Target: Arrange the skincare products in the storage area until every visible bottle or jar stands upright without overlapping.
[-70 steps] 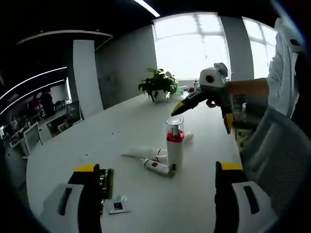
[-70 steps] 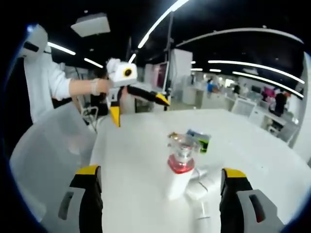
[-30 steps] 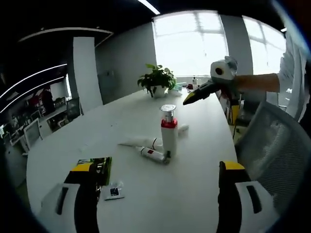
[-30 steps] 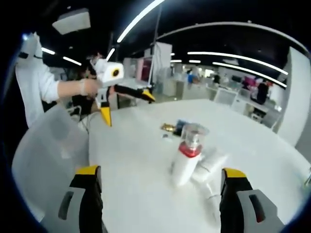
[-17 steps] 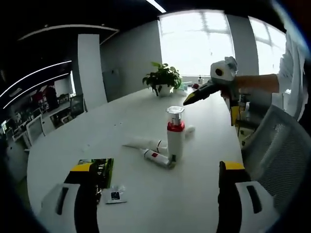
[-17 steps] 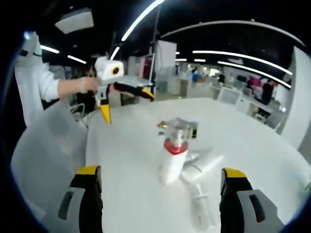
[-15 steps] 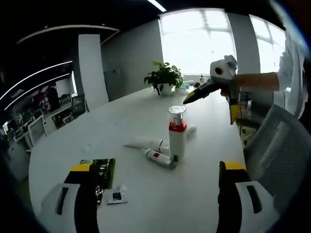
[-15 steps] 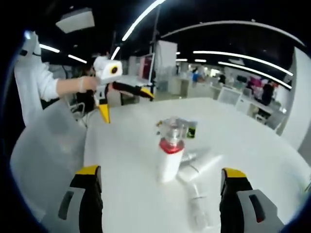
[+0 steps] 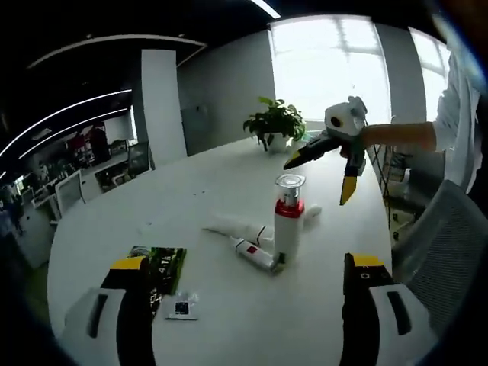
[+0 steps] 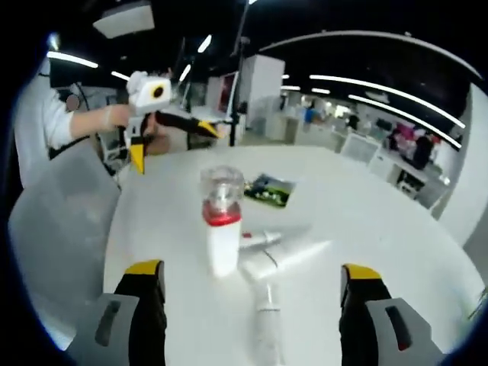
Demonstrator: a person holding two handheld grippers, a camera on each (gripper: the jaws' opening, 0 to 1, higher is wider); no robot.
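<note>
A white pump bottle (image 9: pixel 288 227) with a red collar and clear cap stands upright on the white table (image 9: pixel 114 221). A small red-labelled tube (image 9: pixel 255 255) and a white tube (image 9: pixel 235 226) lie flat at its base, and a third tube (image 9: pixel 309 211) lies behind it. My left gripper (image 9: pixel 245 263) is open and empty, well short of them. My right gripper (image 9: pixel 319 177) hovers open above and beyond the bottle. In the right gripper view the bottle (image 10: pixel 221 229) stands left of centre with tubes (image 10: pixel 286 255) lying beside it. That gripper (image 10: pixel 253 272) is open. The left gripper (image 10: pixel 175 145) is held open across the table.
A green packet (image 9: pixel 158 267) and a small sachet (image 9: pixel 181 309) lie near my left jaw. A potted plant (image 9: pixel 278 122) stands at the table's far end. A mesh chair (image 9: pixel 446 244) is at the table's edge, and a person's sleeve (image 9: pixel 457 99) is beyond it.
Both views have shifted with the hands. The right gripper has dropped lower and nearer the bottle's top. Bottle and tubes stay where they were. Both grippers remain open.
</note>
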